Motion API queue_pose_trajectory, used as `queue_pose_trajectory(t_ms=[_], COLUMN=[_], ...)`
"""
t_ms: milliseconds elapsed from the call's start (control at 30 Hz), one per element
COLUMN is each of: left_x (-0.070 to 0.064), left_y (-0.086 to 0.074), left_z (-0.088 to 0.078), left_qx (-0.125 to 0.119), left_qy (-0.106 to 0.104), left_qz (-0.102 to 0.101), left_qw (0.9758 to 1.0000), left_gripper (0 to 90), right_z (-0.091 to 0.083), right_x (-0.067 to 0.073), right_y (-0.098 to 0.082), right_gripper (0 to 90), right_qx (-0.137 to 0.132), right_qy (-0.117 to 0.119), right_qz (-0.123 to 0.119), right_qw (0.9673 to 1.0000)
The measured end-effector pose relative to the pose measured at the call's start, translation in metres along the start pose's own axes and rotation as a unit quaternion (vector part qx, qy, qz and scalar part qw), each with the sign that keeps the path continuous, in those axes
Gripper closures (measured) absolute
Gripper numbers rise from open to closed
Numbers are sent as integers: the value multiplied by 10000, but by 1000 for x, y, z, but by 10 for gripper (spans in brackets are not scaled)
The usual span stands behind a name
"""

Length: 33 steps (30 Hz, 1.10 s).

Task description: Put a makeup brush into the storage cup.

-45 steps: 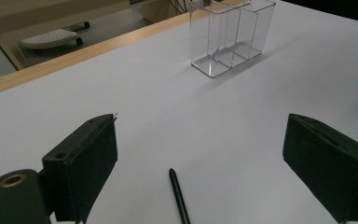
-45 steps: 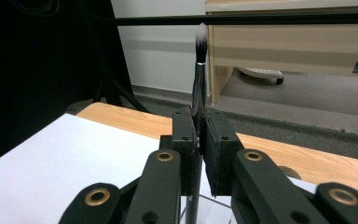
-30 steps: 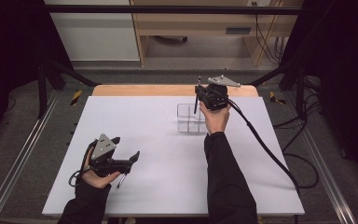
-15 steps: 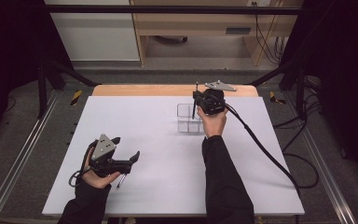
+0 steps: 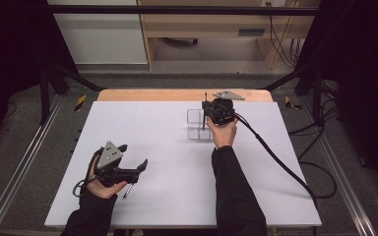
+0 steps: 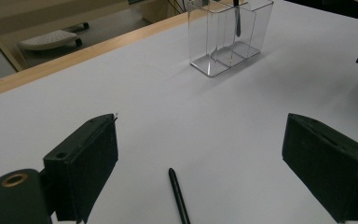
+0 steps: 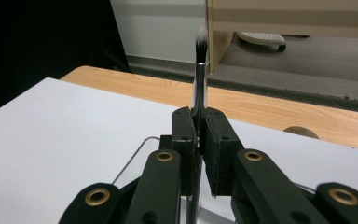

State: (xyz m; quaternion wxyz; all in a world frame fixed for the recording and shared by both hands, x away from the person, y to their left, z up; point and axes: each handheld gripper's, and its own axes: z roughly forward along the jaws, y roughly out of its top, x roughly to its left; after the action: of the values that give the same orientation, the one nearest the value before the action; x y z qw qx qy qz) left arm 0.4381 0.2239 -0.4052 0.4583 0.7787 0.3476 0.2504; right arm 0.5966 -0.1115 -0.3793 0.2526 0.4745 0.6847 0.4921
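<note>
Clamping a brush (image 7: 199,88), the right hand-held gripper (image 5: 211,116) dips it seemingly into the clear organizer (image 6: 230,39).

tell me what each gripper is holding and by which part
The right gripper clamps a makeup brush by its metal neck, bristles up. The left gripper is open, holding nothing.

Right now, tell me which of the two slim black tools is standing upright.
The makeup brush clamped in the right hand-held gripper, lowered into the clear organizer. The other, a black pen, lies flat on the table.
</note>
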Motion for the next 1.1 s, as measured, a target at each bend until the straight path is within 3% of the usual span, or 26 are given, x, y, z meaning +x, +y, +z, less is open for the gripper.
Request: queue_pose_trajectory(t_ms=[867,1100], left_x=[0,0], left_y=[-1,-1], left_z=[1,2], left_qx=[34,42], left_qy=[-11,-14], left_qz=[-6,-10], left_qw=[10000,10000], left_gripper=[100,101], right_z=[6,1], right_x=[-3,-1], right_y=[-25,-25], right_gripper=[837,803], right_qx=[347,322], right_qy=[-94,-93], right_qz=[-81,-130], right_qw=[9993,9994])
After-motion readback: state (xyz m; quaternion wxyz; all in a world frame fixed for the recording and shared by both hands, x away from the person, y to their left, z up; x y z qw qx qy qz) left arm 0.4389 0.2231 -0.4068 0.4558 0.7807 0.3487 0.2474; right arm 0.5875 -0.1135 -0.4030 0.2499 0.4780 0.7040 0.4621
